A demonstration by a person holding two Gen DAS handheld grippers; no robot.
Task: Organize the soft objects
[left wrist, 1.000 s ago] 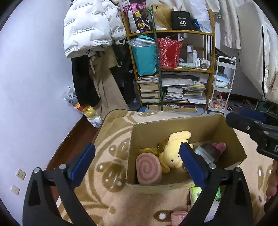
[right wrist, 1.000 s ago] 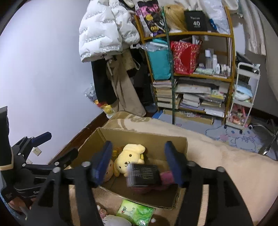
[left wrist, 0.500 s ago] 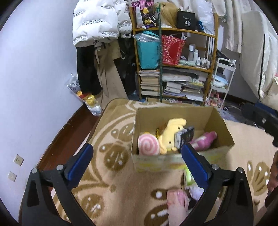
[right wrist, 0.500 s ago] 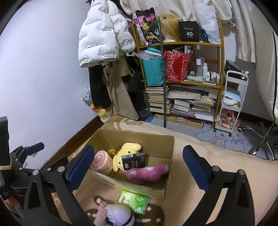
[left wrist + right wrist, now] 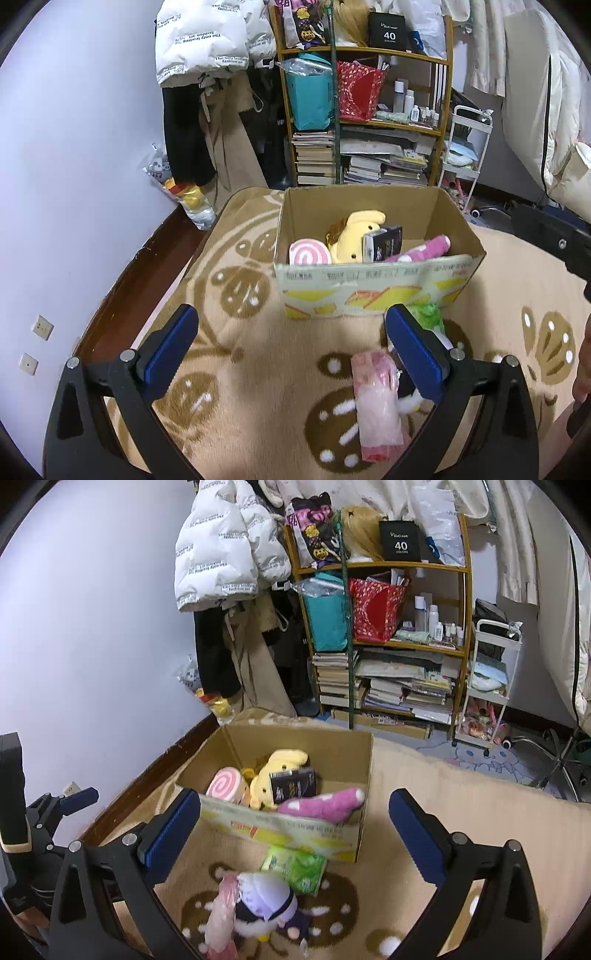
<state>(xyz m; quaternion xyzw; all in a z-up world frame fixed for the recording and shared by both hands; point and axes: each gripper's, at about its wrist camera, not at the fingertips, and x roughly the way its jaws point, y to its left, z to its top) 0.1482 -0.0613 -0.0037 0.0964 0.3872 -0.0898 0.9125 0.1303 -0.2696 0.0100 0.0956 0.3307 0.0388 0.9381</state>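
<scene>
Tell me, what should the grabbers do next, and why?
Probably lower the right gripper onto the plush doll on the rug. Both grippers are open and empty, the left gripper too. The doll, pink packet and green packet lie outside the box, which already holds other toys.

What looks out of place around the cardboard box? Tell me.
Three soft items lie on the rug outside the cardboard box: a green packet, a pink packet and a purple-capped plush. A black box sits tilted among the plush toys inside.
</scene>
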